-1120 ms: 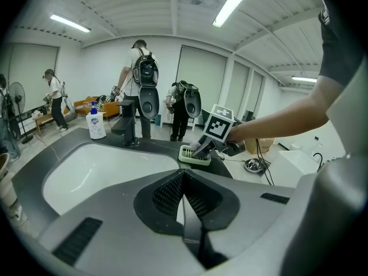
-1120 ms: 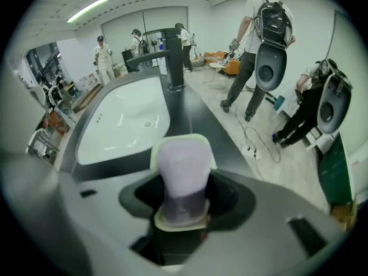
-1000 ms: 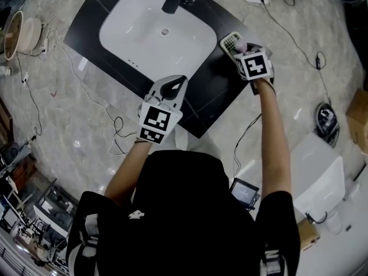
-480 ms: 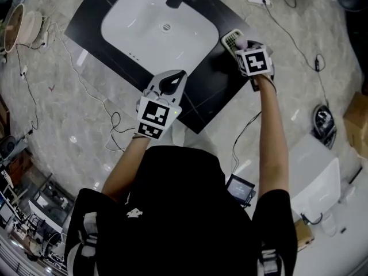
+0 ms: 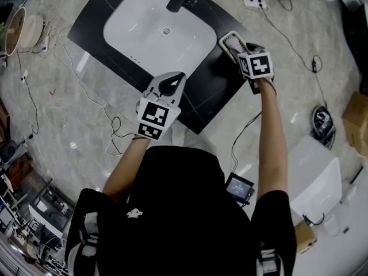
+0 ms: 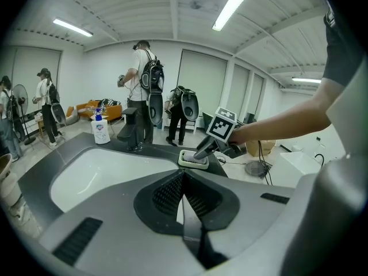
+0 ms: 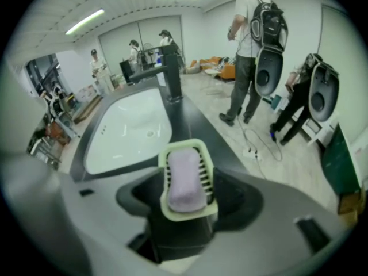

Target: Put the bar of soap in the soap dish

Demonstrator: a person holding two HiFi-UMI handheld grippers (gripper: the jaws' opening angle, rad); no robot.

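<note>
Your right gripper (image 7: 187, 195) hangs over the soap dish (image 7: 183, 145) with its jaws spread wide. They have just been opening, and the bar of soap (image 7: 185, 180) lies between them, no longer pressed by the pads. The pale lilac bar rests lengthwise in the cream slotted dish, and its far end stops short of the dish's far rim. The dark pads flank the dish so closely in the right gripper view that you cannot make out whether they brush its rim or stand just clear. Your left gripper (image 6: 184, 177) has its jaws closed together with nothing between them. It is held over the front edge of the black counter (image 5: 218, 91), well apart from the dish.

In the head view your marker cube (image 5: 256, 65) covers the right jaws and most of the bar, so only the far end of the dish shows beyond it. From the left gripper view the right gripper's tips sit over the dish, and the pale thing under them is probably the soap.

The dish stands on the counter just beside the right rim of the white basin (image 5: 149, 36). The black tap (image 7: 171, 76) rises behind the basin, and the top edge of the head view cuts it off. A hand-wash bottle (image 6: 100, 131) stands at the far left of the counter. Several people (image 6: 144, 91) with backpacks stand behind, and cables (image 5: 109, 122) trail across the marble floor.
</note>
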